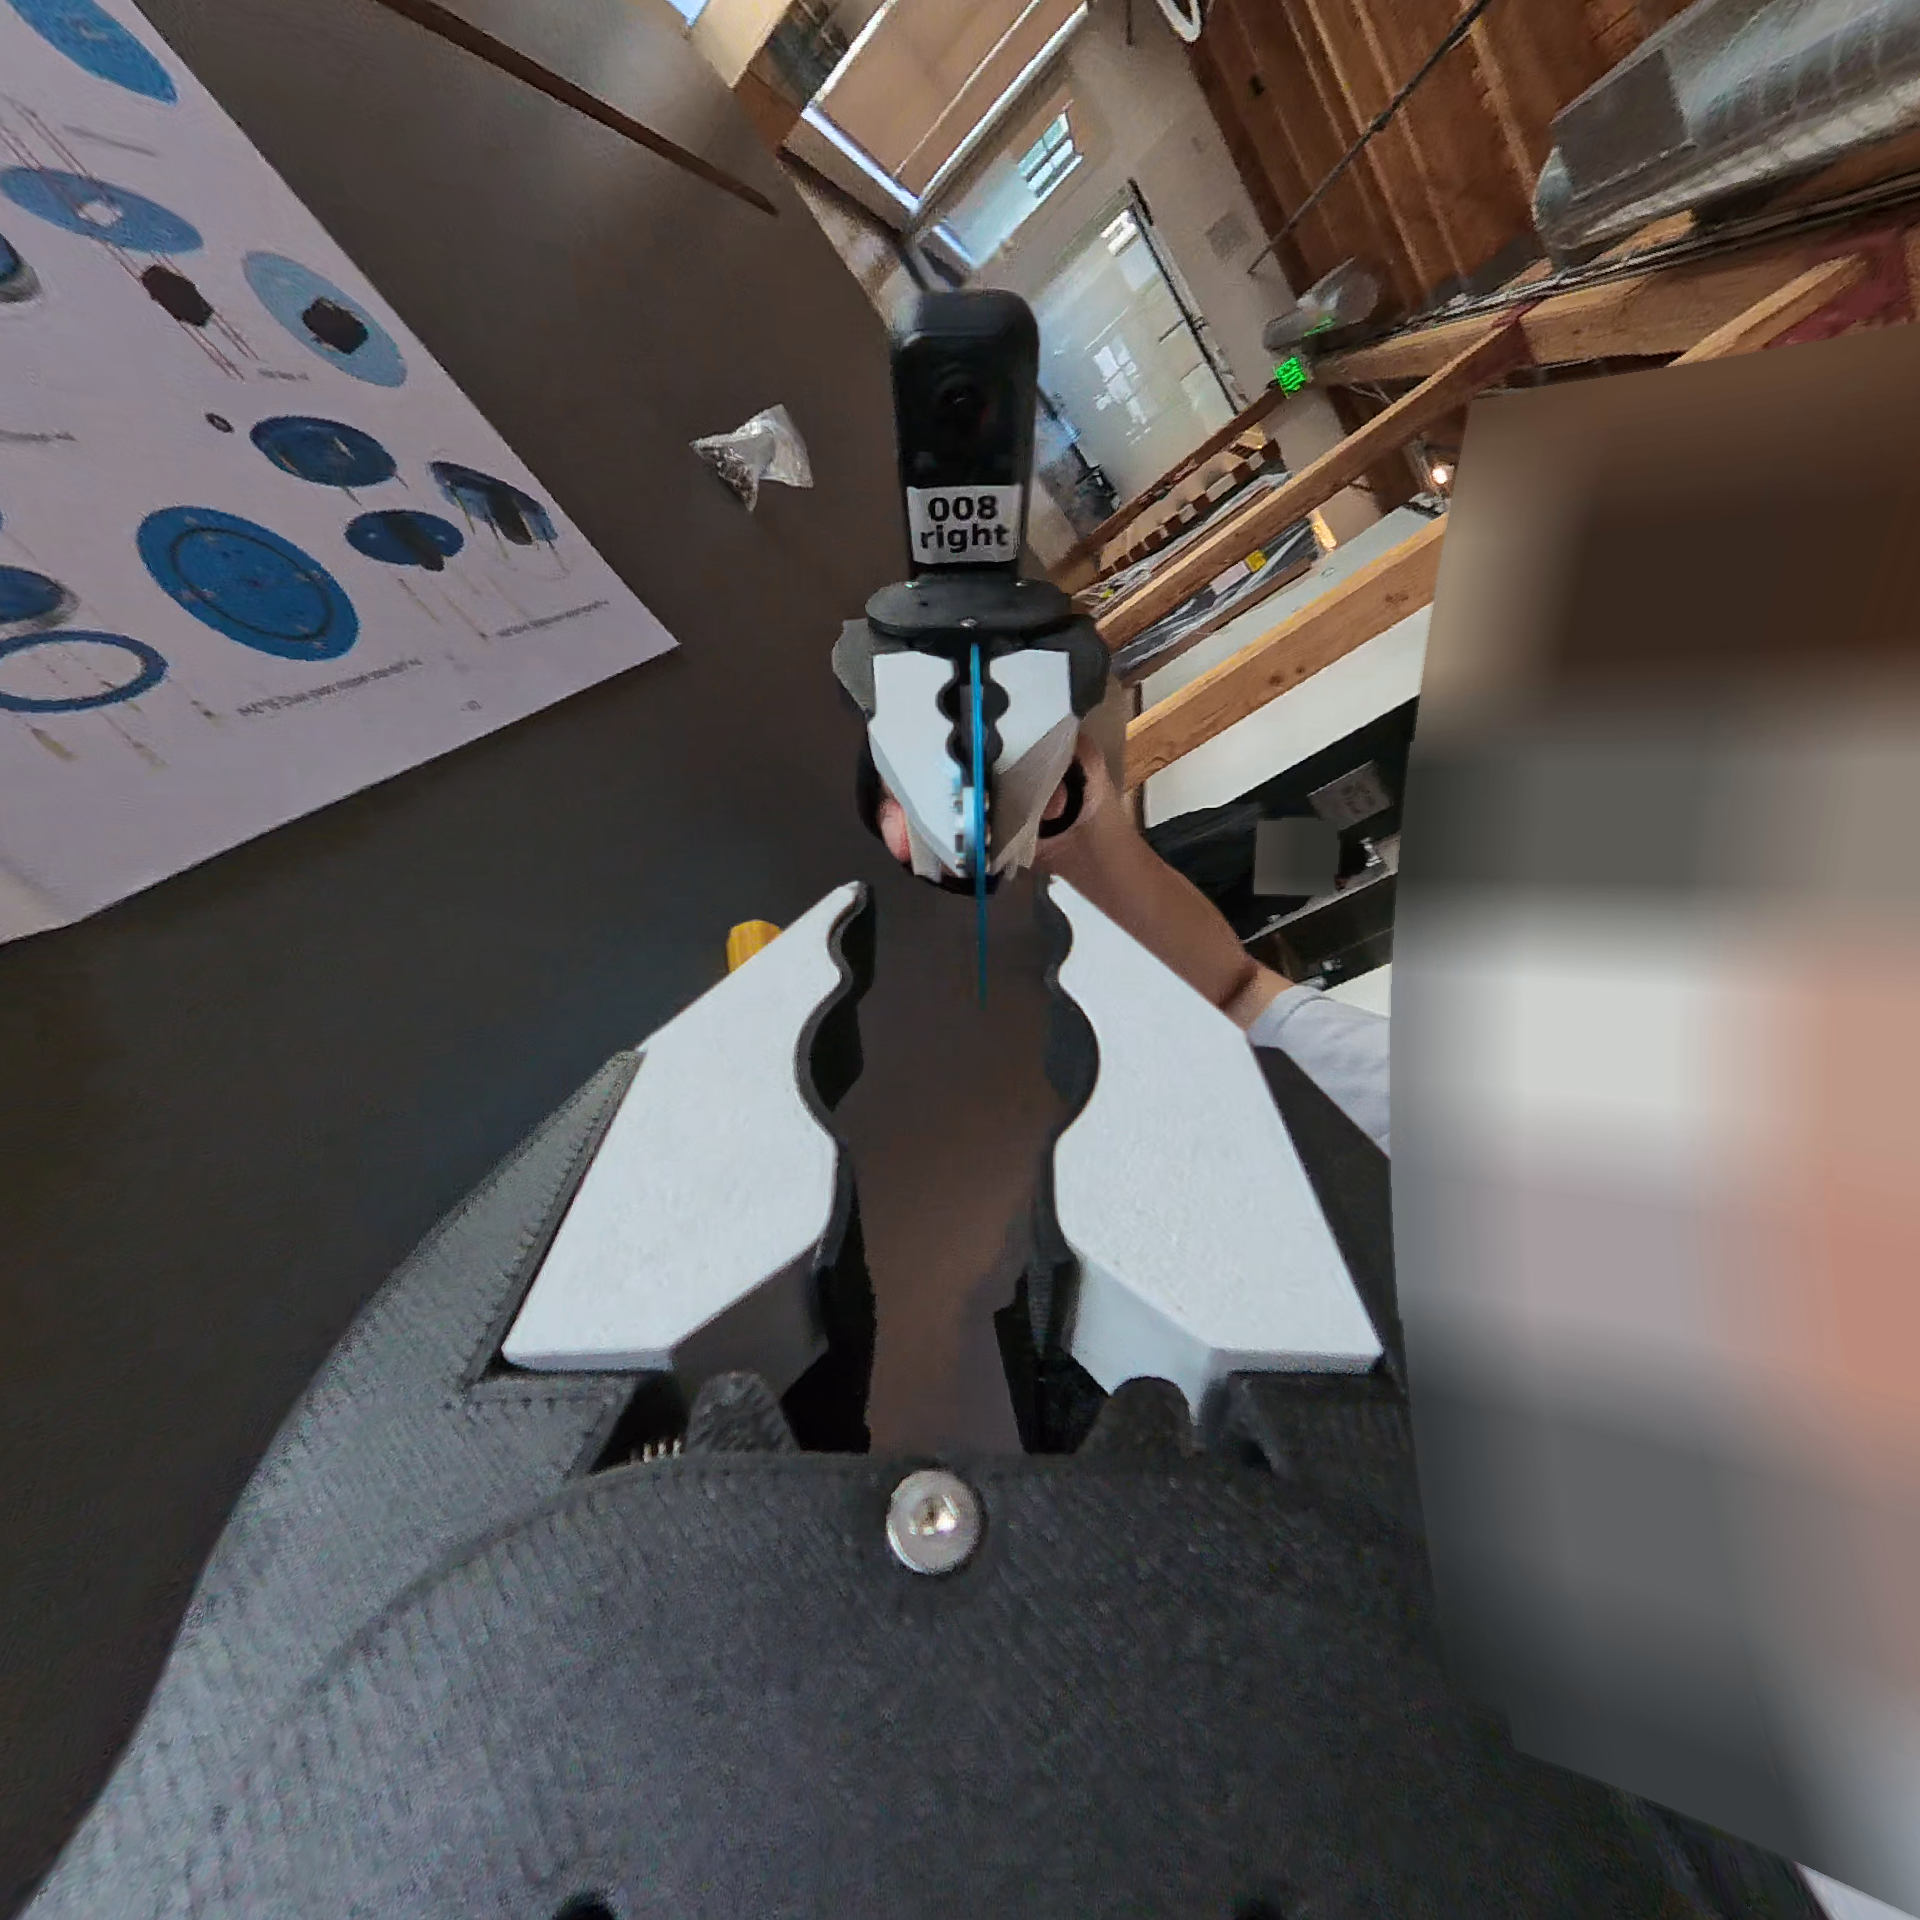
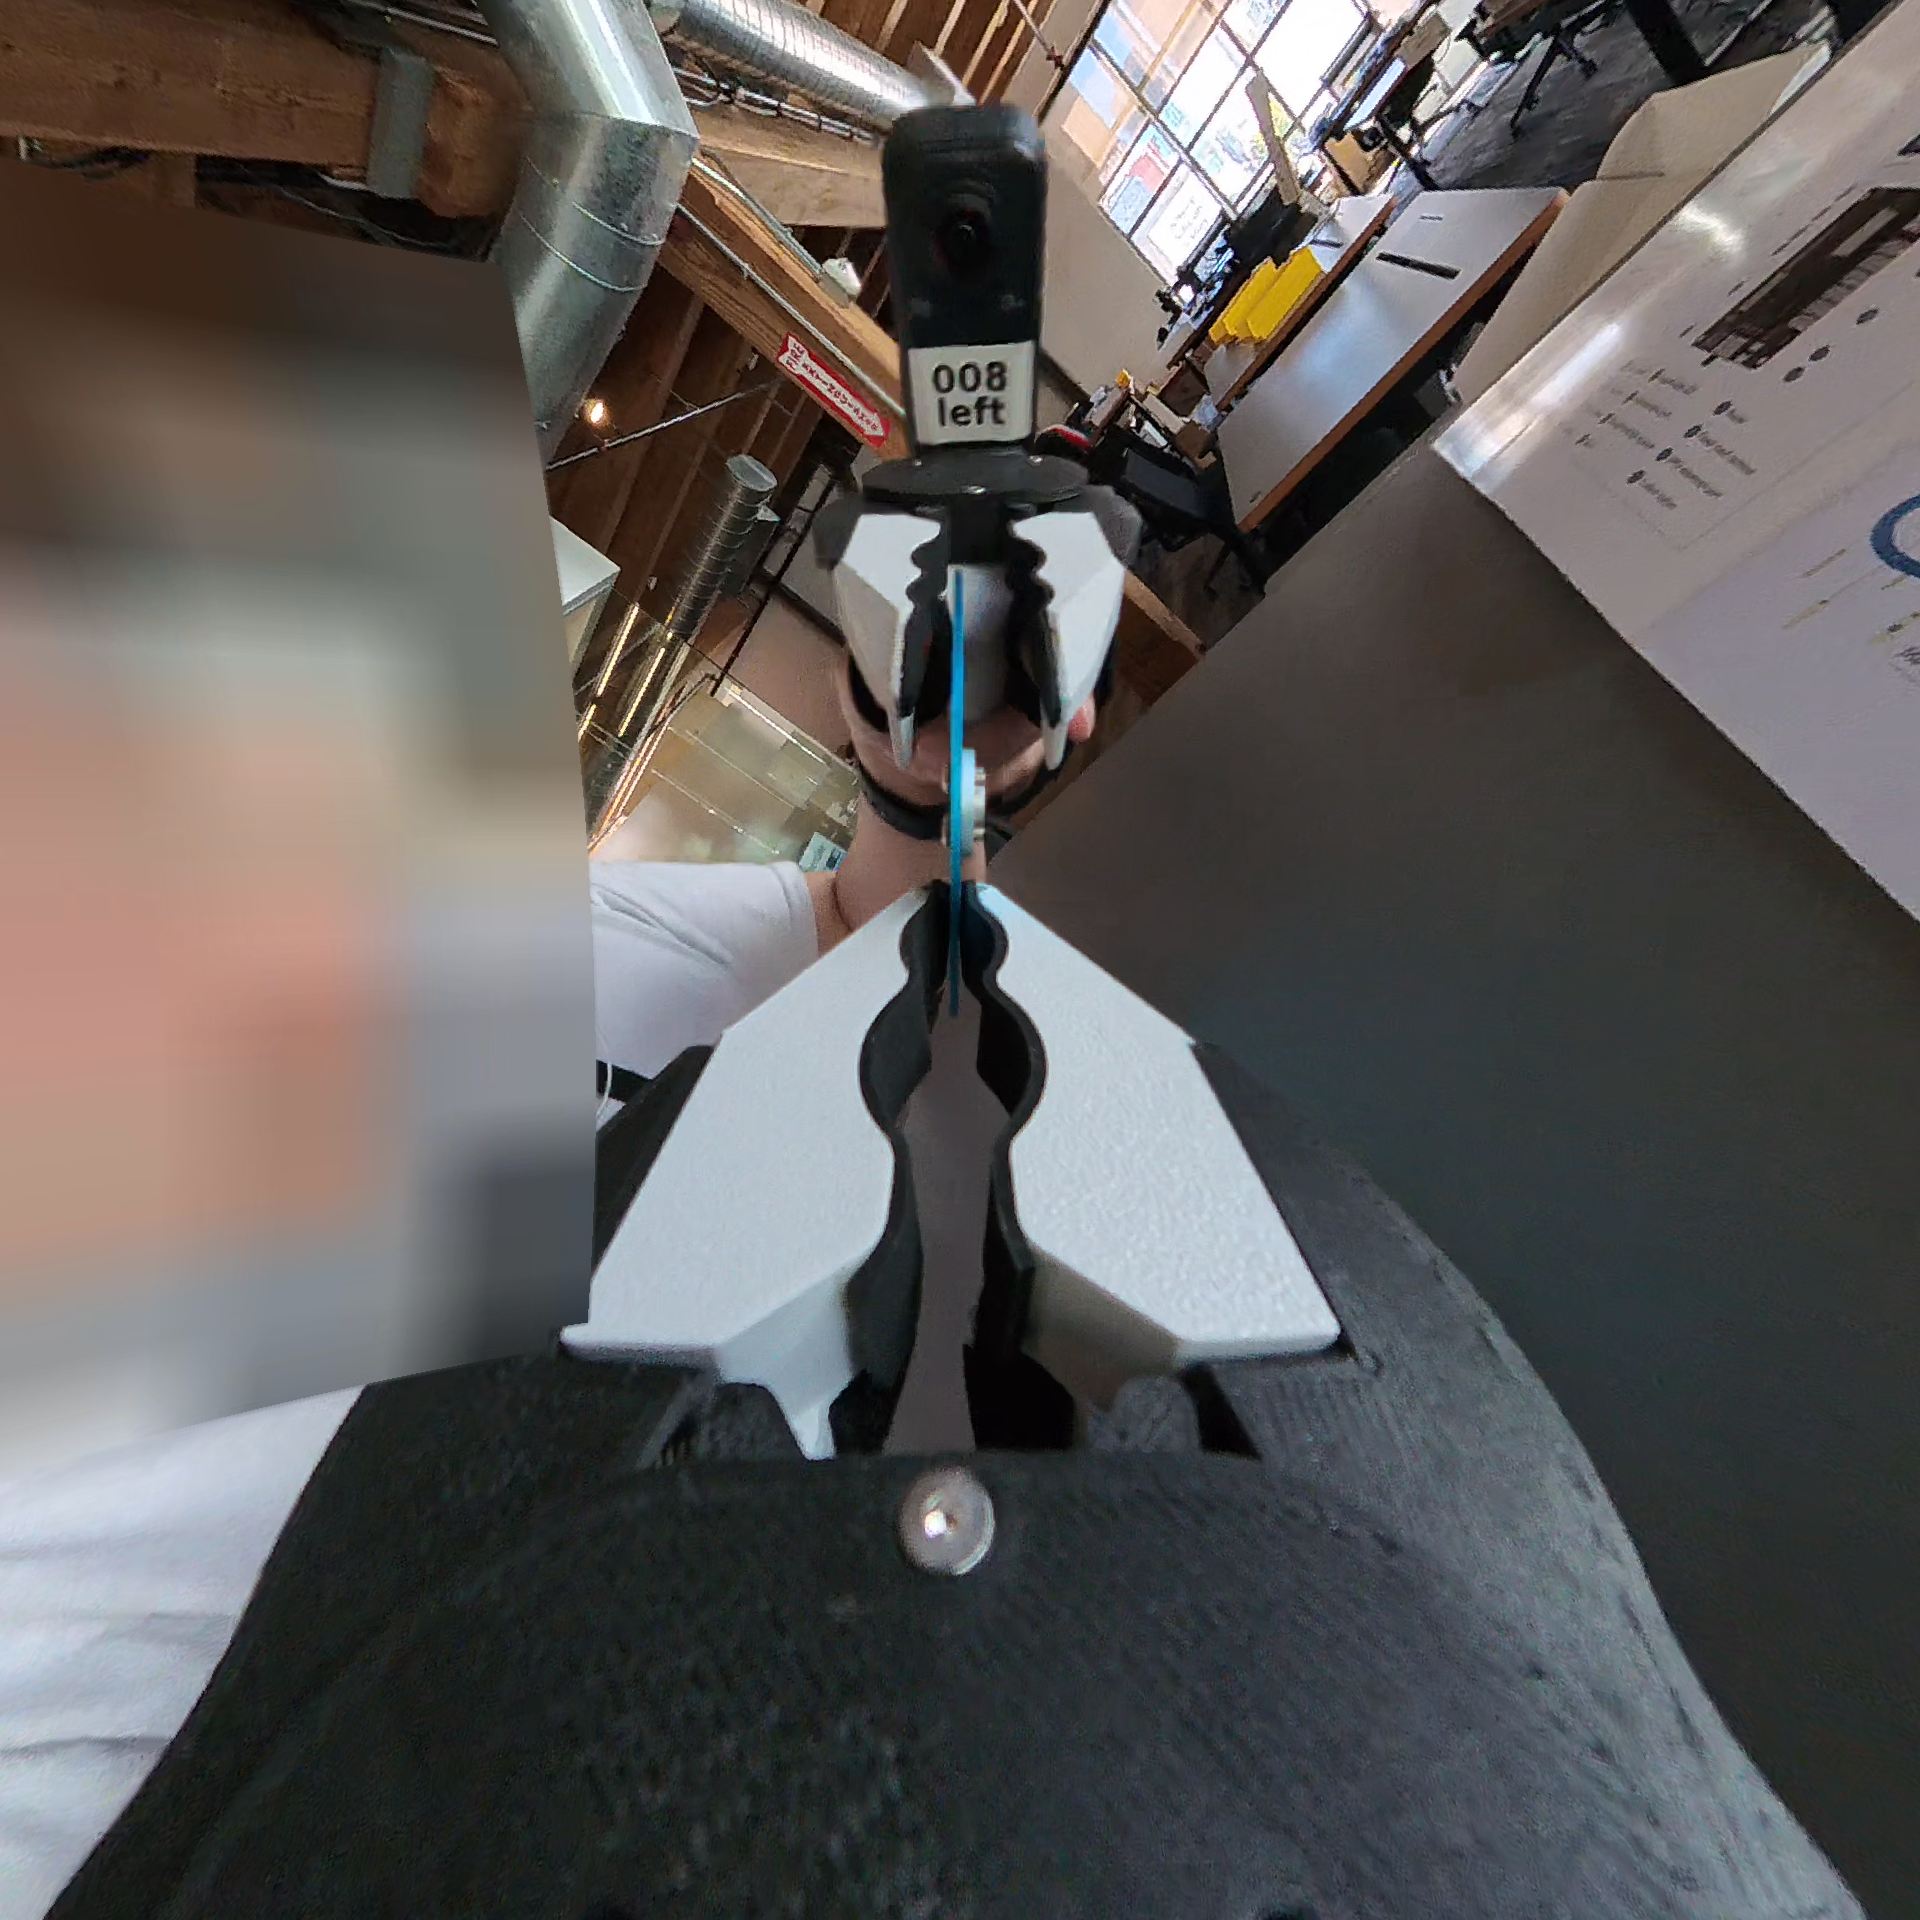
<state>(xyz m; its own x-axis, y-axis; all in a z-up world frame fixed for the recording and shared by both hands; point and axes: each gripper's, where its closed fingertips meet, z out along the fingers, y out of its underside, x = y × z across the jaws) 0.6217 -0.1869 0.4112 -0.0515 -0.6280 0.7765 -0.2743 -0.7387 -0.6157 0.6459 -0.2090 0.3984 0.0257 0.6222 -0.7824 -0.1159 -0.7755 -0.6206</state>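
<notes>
My two grippers face each other above a dark table (image 1: 468, 987). My right gripper (image 2: 956, 906) is shut on a thin blue plate (image 2: 955, 717), seen edge-on, with a small white piece (image 2: 968, 802) fixed to its side. The plate reaches forward between the fingers of my left gripper (image 2: 979, 750), which stands open around it. In the left wrist view my left gripper (image 1: 956, 891) is open, and the blue plate's (image 1: 980, 935) edge pokes in between its fingertips without touching them. Beyond it, the right gripper (image 1: 971, 862) is clamped on the plate.
A white sheet with drawings of blue parts (image 1: 260, 499) lies on the table and also shows in the right wrist view (image 2: 1714, 468). A clear bag of small parts (image 1: 758, 452) and a yellow object (image 1: 750, 940) lie nearby. A person stands close behind the grippers. There is about 5 cm between the tips of the two grippers.
</notes>
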